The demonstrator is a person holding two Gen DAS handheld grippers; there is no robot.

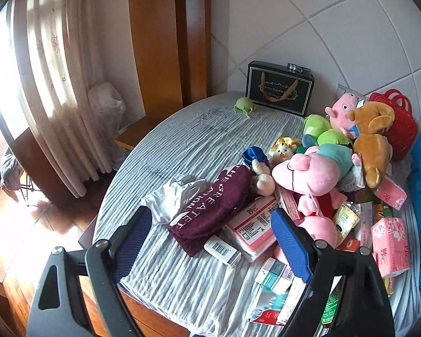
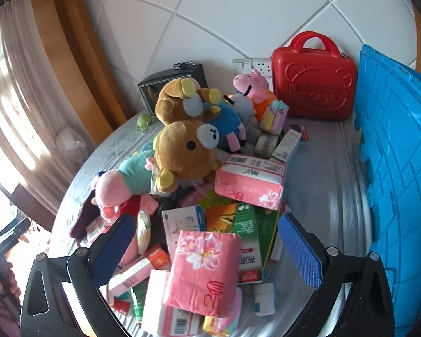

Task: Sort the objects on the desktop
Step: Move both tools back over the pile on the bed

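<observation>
Left wrist view: the left gripper (image 1: 212, 234) hangs with its jaws wide apart and nothing between the pads, over the near edge of a surface (image 1: 188, 146) covered in striped grey cloth. Just ahead of it lie a maroon towel (image 1: 213, 210) on a white cloth (image 1: 172, 196), a pink tissue pack (image 1: 252, 226) and a small white box (image 1: 223, 251). To the right a heap of plush toys rises: a big pink pig (image 1: 308, 177), a brown bear (image 1: 372, 137), a green plush (image 1: 321, 130). A black gift box (image 1: 279, 88) stands against the tiled wall, with a small green toy (image 1: 244, 105) just in front of it. From the right wrist, the right gripper (image 2: 206, 248) is also open and empty, poised over the clutter; a pink flowered tissue pack (image 2: 207, 269) lies between its fingers but the pads stand clear of it. Beyond sit medicine boxes (image 2: 183, 224), a white bottle (image 2: 264, 299), another tissue pack (image 2: 249, 181) and two brown bears (image 2: 186, 151). A red case (image 2: 314, 80) stands by the wall, and a blue crate (image 2: 398, 168) lines the right side.
</observation>
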